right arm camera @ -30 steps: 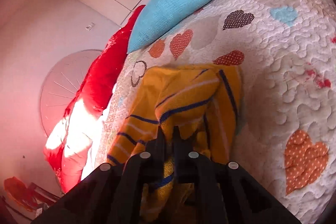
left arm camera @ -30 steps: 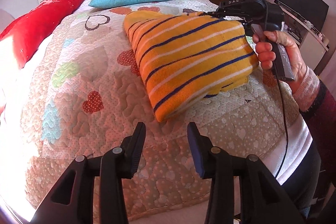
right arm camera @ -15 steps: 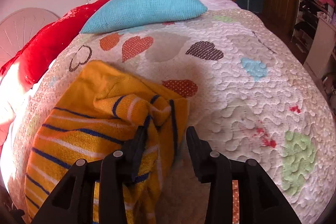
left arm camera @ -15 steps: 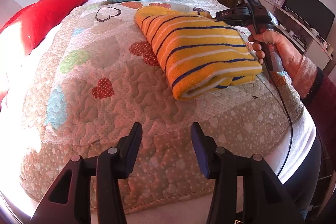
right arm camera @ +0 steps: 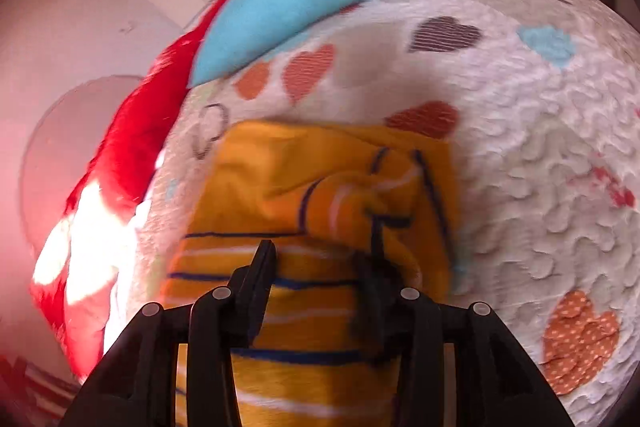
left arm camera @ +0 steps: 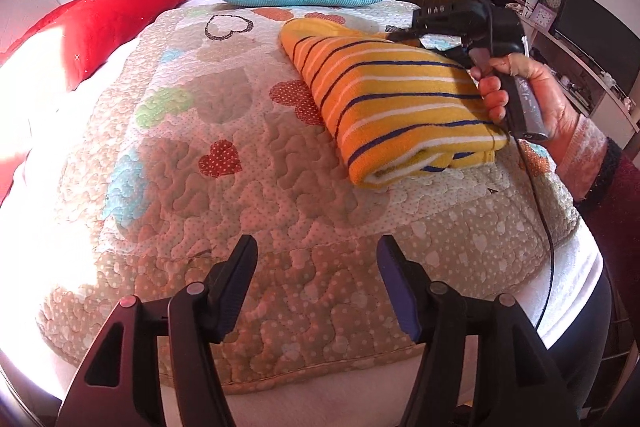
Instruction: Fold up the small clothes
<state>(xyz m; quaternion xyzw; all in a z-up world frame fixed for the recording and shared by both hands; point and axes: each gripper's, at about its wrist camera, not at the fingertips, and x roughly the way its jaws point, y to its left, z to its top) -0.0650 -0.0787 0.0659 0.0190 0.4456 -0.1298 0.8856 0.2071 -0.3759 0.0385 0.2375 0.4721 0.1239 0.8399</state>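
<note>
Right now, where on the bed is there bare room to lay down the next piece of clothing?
The quilt lies bare between the red cushion and the striped yellow garment, down to the near edge by the left gripper. It is crowded at the garment's far side, where the right gripper is closing over cloth.

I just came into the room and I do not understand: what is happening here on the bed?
A person is folding a yellow striped garment on the quilted bed. It lies folded over. The right gripper is over its far end, fingers closing with fabric between them. The left gripper hangs over the bed's near edge, opening, with nothing between its fingers.
</note>
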